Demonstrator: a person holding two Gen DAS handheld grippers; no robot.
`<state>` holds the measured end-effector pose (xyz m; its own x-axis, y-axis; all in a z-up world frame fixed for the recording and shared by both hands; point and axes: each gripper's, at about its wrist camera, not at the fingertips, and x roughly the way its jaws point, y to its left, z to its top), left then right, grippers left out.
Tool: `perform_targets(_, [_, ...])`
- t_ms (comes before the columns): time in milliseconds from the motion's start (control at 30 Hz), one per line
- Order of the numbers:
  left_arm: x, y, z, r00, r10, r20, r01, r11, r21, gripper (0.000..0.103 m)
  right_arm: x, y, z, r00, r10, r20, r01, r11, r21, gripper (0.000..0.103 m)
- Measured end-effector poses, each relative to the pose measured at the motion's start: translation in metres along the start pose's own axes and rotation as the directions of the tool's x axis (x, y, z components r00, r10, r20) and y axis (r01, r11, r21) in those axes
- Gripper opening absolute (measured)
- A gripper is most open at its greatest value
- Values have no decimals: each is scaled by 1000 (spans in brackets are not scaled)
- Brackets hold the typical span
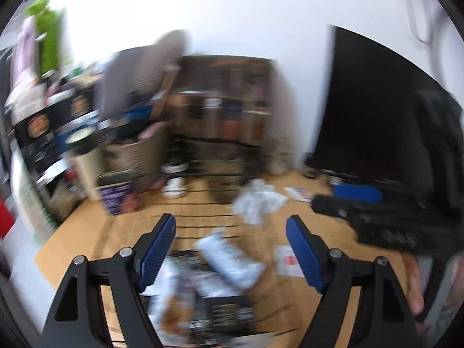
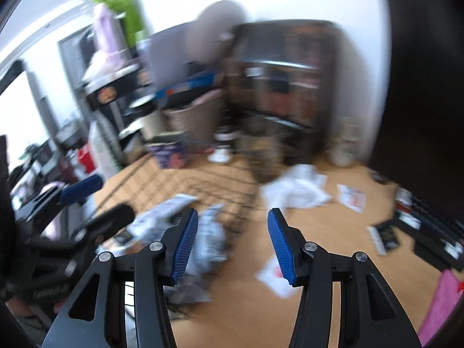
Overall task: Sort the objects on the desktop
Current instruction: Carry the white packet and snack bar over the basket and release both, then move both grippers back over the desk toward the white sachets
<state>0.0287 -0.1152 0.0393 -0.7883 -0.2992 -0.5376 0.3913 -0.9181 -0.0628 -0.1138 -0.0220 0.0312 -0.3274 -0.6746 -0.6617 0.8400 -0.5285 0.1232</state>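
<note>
The left gripper (image 1: 231, 248) is released and empty above white packets (image 1: 232, 258) in a wire basket (image 1: 203, 220) on the tabletop (image 1: 319, 298). The right gripper (image 2: 233, 242) is also released, nothing between its fingers; crumpled paper (image 2: 298, 188) lies near the far edge

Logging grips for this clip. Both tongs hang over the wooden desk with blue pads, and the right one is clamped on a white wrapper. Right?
Not quite. The right tongs hold nothing: in the right wrist view the blue pads stand apart with only desk showing between them. The white wrapper lies on the desk beside the left pad. The rest is right; the left tongs are empty too.
</note>
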Motion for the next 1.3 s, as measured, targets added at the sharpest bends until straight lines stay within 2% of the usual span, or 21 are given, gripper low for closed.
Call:
perform_targets(167, [21, -77, -4, 990, -128, -50, 132, 989, 74, 81, -11, -73, -14, 993, -117, -28, 118, 989, 83, 51])
perform_targets(333, [62, -128, -28, 977, -153, -149, 174, 975, 137, 81, -2, -134, -39, 982, -168, -85, 180, 971, 156, 51])
perform_targets(533, [135, -132, -60, 952, -81, -296, 118, 987, 108, 81, 37, -182, -59, 971, -173, -163, 200, 965, 171, 51])
perform_targets(700, [164, -116, -69, 939, -49, -340, 78, 994, 72, 81, 87, -207, -59, 961, -169, -217, 205, 966, 159, 50])
perform_targets(733, [168, -113, -69, 937, -49, -346, 77, 995, 68, 81, 96, -210, -57, 960, -170, -222, 207, 966, 156, 45])
perform_targets(800, [174, -109, -71, 932, -52, -358, 79, 995, 62, 81, 112, -212, -52, 958, -170, -230, 206, 968, 143, 36])
perform_targets(933, [182, -104, -68, 932, -69, -356, 93, 994, 49, 81, 128, -205, -38, 967, -161, -199, 185, 977, 110, 35])
perform_targets(1100, [184, -101, -65, 930, -96, -354, 113, 993, 29, 81, 163, -173, -4, 977, -142, -161, 141, 990, -17, 35])
perform_targets(1300, [190, -98, -73, 914, -122, -387, 143, 989, 25, 81, 207, -151, 13, 977, -140, -159, 123, 986, -108, 35])
